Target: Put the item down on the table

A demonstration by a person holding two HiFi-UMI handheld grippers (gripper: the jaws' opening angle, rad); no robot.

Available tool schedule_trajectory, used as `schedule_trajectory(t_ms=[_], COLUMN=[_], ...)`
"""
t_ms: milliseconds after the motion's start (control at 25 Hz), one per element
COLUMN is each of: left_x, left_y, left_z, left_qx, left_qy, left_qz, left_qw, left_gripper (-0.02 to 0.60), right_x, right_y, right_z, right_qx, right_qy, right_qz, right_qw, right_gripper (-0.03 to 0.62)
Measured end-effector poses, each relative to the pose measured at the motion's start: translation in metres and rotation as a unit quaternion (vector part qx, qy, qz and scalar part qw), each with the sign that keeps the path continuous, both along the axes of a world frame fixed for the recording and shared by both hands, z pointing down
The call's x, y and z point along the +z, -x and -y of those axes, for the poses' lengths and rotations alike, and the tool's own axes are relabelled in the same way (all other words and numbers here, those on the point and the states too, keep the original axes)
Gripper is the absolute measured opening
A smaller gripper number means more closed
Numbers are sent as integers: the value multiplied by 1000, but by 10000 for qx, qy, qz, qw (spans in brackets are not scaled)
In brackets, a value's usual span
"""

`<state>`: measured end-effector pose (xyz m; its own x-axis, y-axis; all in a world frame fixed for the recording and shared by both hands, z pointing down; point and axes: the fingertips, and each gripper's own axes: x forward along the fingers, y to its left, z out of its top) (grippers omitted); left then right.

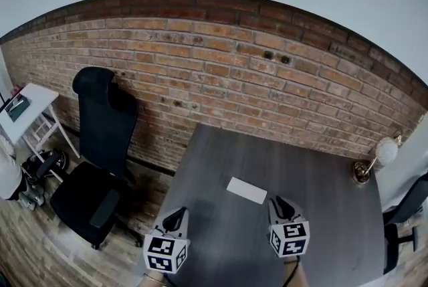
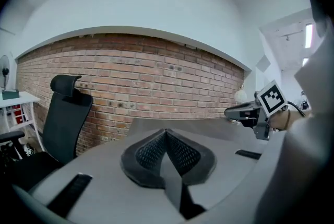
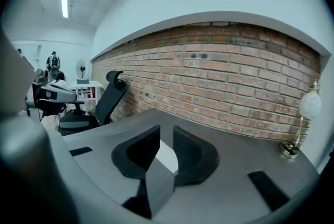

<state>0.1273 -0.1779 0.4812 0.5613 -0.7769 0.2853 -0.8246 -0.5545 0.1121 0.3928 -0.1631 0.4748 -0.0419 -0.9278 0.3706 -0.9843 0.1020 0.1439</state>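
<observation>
Brick wall backs our dark table, where the white card lies flat near the middle, so we judge it set down. Our left gripper is closed and empty. Our right gripper holds nothing, jaws slightly apart, short of the card. Bare tabletop surrounds the card, with a lamp at the right edge and a chair to the left.

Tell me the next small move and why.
Probably draw both grippers back and rest: the white item already lies flat on the grey table, clear of the right gripper, whose jaws stand slightly apart and empty, and of the left gripper, shut on nothing.
</observation>
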Motion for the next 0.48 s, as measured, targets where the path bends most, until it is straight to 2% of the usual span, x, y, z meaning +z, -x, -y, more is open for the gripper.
schedule_trajectory(t_ms=[200, 320, 480], left_x=[-16, -28, -42], left_y=[-7, -13, -17], left_z=[-10, -11, -13], left_qx=[16, 76, 117], left_qy=[-110, -244, -355], left_qz=[-4, -18, -68], left_qw=[9999, 9997, 9993], left_gripper=[15, 15, 15], right_x=[-20, -27, -30], right_y=[-24, -30, -36], right_z=[-39, -56, -79], right_qx=[727, 893, 1177], right_qy=[-232, -296, -328], right_qz=[339, 663, 766], right_qw=[9965, 9934, 9895], right_gripper=[58, 51, 48])
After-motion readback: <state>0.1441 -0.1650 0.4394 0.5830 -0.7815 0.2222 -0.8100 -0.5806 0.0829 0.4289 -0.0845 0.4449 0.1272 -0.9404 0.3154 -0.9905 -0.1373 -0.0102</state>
